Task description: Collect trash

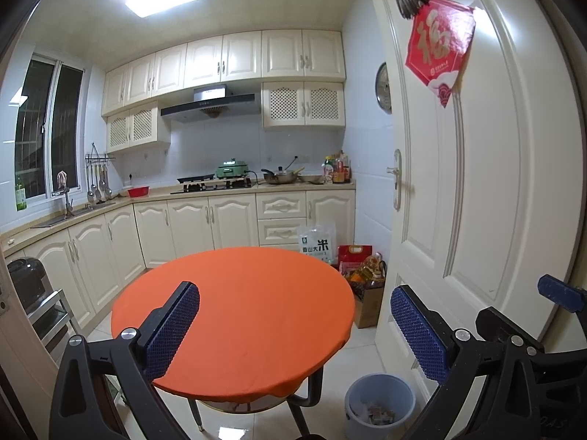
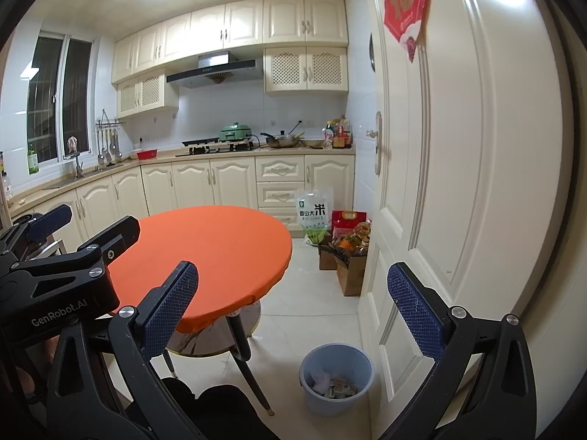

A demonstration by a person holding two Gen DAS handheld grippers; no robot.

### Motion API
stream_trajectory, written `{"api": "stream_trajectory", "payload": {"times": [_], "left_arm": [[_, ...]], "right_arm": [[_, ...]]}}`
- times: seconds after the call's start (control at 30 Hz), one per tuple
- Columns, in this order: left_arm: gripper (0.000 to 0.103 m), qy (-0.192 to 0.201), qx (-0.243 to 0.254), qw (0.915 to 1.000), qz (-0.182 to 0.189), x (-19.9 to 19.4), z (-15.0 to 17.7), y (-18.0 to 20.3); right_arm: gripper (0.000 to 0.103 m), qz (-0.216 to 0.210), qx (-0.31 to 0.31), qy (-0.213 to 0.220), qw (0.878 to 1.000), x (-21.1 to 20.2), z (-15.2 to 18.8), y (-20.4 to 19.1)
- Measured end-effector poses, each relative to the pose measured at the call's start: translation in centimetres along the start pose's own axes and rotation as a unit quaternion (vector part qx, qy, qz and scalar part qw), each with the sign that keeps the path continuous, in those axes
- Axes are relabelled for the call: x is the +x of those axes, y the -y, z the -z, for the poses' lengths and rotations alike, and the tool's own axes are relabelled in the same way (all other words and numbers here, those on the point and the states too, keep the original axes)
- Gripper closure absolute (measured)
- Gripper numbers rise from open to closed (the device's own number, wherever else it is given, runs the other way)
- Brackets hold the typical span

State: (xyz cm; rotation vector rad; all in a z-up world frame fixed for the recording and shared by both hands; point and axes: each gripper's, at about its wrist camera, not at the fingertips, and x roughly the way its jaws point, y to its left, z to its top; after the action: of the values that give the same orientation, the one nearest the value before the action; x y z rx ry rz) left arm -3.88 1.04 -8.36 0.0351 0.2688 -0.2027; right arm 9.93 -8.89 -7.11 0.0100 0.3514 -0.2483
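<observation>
Several scraps of trash (image 2: 332,385) lie in the bottom of a blue bin (image 2: 335,401) on the tiled floor, just beside the white door (image 2: 458,183) and near the legs of the orange table (image 2: 220,242). Both grippers hang above the table's near edge, holding nothing: the left gripper (image 1: 293,326) has its jaws spread wide, and so does the right gripper (image 2: 293,311).

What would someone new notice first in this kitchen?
The round table under its bright orange cloth fills the middle of the floor, its top bare. A red paper decoration hangs high on the white door at right. Below, the blue bin beside the table holds scraps, and both grippers are open and empty.
</observation>
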Motion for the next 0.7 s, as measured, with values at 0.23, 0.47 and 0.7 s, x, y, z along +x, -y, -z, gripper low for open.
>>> {"api": "stream_trajectory", "payload": {"times": [0.23, 0.47, 0.7], "left_arm": [[0.001, -0.001, 0.001, 1.0000, -0.002, -0.03, 0.11, -0.13], [0.001, 0.002, 0.004, 1.0000, -0.005, 0.02, -0.01, -0.19], [0.001, -0.002, 0.006, 1.0000, -0.005, 0.46, -0.08, -0.54]], "right_arm": [[0.000, 0.000, 0.000, -0.002, 1.000, 0.01, 0.14, -0.09], [0.000, 0.000, 0.000, -0.001, 1.000, 0.02, 0.11, -0.06], [0.000, -0.003, -0.002, -0.002, 1.000, 0.21, 0.19, -0.35]]}}
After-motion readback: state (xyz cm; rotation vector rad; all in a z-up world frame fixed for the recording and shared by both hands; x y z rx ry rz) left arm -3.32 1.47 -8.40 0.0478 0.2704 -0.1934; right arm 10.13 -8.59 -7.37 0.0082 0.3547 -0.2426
